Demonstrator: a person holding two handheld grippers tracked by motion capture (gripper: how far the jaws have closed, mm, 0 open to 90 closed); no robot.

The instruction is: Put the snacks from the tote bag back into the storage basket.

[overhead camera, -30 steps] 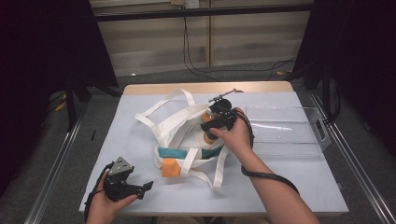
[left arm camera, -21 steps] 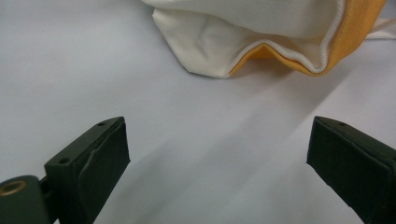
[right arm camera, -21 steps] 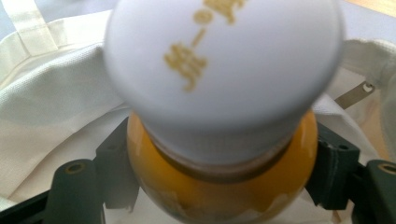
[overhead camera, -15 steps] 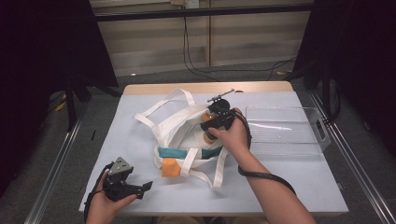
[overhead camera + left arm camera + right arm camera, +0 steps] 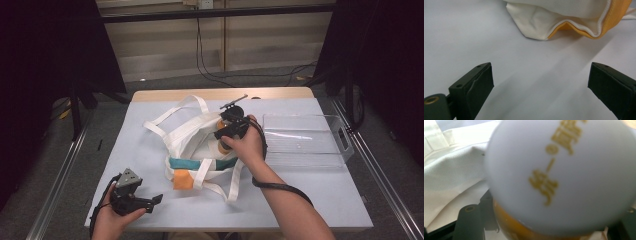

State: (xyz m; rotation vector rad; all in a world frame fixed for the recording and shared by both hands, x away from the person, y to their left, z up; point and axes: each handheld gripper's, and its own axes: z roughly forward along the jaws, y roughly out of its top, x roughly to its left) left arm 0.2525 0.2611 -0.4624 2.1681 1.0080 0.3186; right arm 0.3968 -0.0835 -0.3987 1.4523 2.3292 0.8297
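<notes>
Right gripper (image 5: 226, 136) jaws have just been closing and now clamp an orange bottle (image 5: 524, 230) with a white cap (image 5: 564, 175) (gold lettering on top), inside the white tote bag (image 5: 187, 135) mid-table. Neither hand has shifted. Left gripper (image 5: 150, 201) jaws gape wide, empty, over the white table (image 5: 310, 195) near the bag's orange corner (image 5: 616, 15). Clear tray (image 5: 305, 142) sits just right of the bag.

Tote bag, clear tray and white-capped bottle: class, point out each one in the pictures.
tote bag (image 5: 186, 131): high view, on its white cloth body.
clear tray (image 5: 305, 159): high view, on its near wall.
white-capped bottle (image 5: 564, 177): right gripper view, on the white cap's top.
</notes>
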